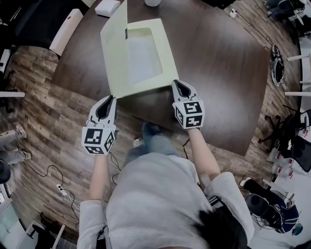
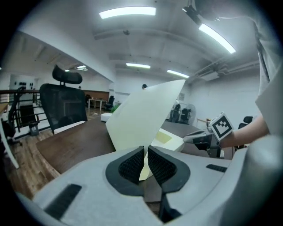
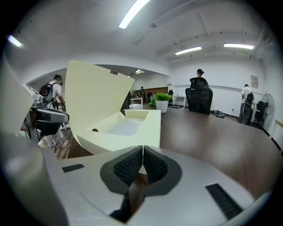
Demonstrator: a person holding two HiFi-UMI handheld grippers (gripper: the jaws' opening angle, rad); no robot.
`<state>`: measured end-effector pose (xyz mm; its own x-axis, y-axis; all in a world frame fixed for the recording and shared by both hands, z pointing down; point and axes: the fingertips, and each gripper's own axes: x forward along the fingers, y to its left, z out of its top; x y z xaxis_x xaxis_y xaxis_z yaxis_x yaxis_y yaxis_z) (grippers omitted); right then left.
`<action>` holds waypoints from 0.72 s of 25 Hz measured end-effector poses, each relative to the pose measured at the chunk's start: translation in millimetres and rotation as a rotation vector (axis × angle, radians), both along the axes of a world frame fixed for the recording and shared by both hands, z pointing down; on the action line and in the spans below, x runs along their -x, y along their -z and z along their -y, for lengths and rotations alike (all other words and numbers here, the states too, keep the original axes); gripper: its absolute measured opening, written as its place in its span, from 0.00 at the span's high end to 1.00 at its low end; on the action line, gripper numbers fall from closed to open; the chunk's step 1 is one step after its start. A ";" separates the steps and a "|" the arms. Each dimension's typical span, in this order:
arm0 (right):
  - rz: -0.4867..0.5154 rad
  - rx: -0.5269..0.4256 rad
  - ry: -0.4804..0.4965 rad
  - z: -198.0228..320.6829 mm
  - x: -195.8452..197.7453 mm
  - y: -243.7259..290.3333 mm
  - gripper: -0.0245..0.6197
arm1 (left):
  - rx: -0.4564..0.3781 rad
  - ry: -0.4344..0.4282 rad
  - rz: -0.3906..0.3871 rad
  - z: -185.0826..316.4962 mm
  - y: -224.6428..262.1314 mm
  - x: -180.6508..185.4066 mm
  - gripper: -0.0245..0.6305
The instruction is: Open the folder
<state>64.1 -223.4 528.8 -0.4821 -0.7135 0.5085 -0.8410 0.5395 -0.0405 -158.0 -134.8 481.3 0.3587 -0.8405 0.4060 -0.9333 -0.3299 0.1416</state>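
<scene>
A pale yellow folder (image 1: 146, 58) lies on the dark brown table (image 1: 218, 73). Its cover (image 1: 115, 44) stands raised along the left side and shows a clear pocket inside. My left gripper (image 1: 111, 97) is at the folder's near left corner. In the left gripper view the left gripper (image 2: 146, 152) is shut on the lower edge of the cover (image 2: 143, 114). My right gripper (image 1: 176, 82) is shut on the near right corner of the folder's bottom panel (image 3: 128, 126). The cover (image 3: 95, 92) rises to the left of the right gripper (image 3: 143, 152).
A white box (image 1: 108, 7) sits at the table's far edge. A white seat (image 1: 65, 31) stands off the far left corner. Black office chairs (image 2: 64, 103) and a potted plant (image 3: 162, 100) are beyond the table. Cables (image 1: 53, 180) lie on the wood floor.
</scene>
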 end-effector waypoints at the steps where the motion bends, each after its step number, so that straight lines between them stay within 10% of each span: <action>1: -0.001 0.002 0.002 -1.0 0.0 0.2 0.94 | 0.006 0.034 -0.029 -3.4 -1.0 6.1 0.92; 10: -0.006 0.013 0.042 -6.2 6.2 0.2 0.94 | 0.097 0.310 -0.154 -19.2 -26.8 62.3 0.95; 18: 0.001 0.019 0.083 -11.3 19.3 0.5 0.94 | 0.151 0.424 -0.113 -7.4 -40.7 93.6 0.95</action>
<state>44.8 -212.0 528.3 -0.5398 -0.6609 0.5213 -0.7933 0.6066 -0.0524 -251.6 -127.4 522.0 0.0454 -0.8569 0.5135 -0.9575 0.1093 0.2670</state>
